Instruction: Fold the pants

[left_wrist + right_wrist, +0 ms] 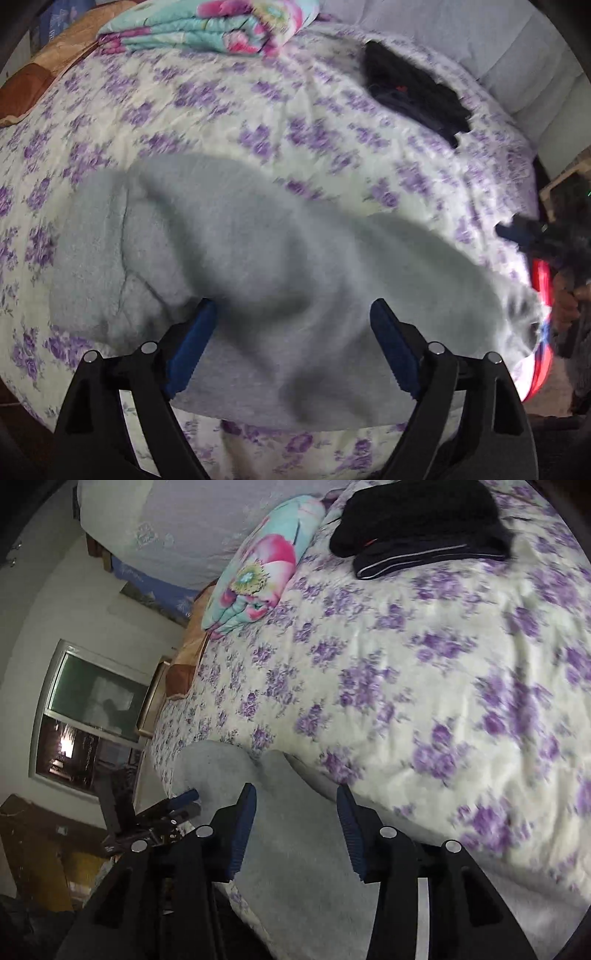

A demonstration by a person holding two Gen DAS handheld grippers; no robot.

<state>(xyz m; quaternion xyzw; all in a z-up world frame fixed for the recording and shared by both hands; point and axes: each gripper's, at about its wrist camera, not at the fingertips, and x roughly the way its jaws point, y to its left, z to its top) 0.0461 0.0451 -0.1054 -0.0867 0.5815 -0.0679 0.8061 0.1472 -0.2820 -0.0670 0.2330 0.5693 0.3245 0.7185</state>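
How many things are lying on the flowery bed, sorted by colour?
Grey: 1, the pants
Dark: 1, the pile of folded clothes
Pink and turquoise: 1, the folded blanket
Total: 3 on the bed cover

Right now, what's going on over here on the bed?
A person is folding light grey pants on a bed with a purple-flowered bedspread, using a handheld gripper in each hand. The left gripper hangs over the pants with its jaws wide apart, fabric between them but not pinched. The right gripper also stands open above the grey cloth. Dark folded clothes and a folded flowery quilt lie farther back.
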